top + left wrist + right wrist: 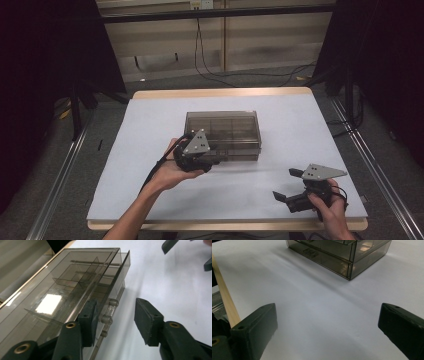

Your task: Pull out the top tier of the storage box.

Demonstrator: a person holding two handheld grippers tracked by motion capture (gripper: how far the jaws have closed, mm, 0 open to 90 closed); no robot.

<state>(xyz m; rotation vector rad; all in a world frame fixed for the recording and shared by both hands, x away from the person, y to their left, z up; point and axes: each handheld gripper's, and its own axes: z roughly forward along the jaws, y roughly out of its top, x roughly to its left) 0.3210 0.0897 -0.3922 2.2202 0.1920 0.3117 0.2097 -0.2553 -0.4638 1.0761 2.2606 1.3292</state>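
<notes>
A smoky see-through plastic drawer box [223, 132] stands in the middle of the white table cover [135, 155]. My left gripper [219, 156] is at the box's front face, low down. In the left gripper view its jaws stand open on either side of a clear drawer handle [108, 316], with one pad [90, 321] close against the drawer front; the box [65, 287] shows inner dividers. My right gripper [286, 183] hovers near the front right of the table, wide open with nothing between its fingers. Its own view shows the box [337, 255] farther off.
The table has a wooden rim [220, 92] at the far side and bare white surface [317, 305] between the right gripper and the box. Dark curtains and cables lie beyond the table. The right gripper's jaw tips [170, 245] appear at the top right of the left gripper view.
</notes>
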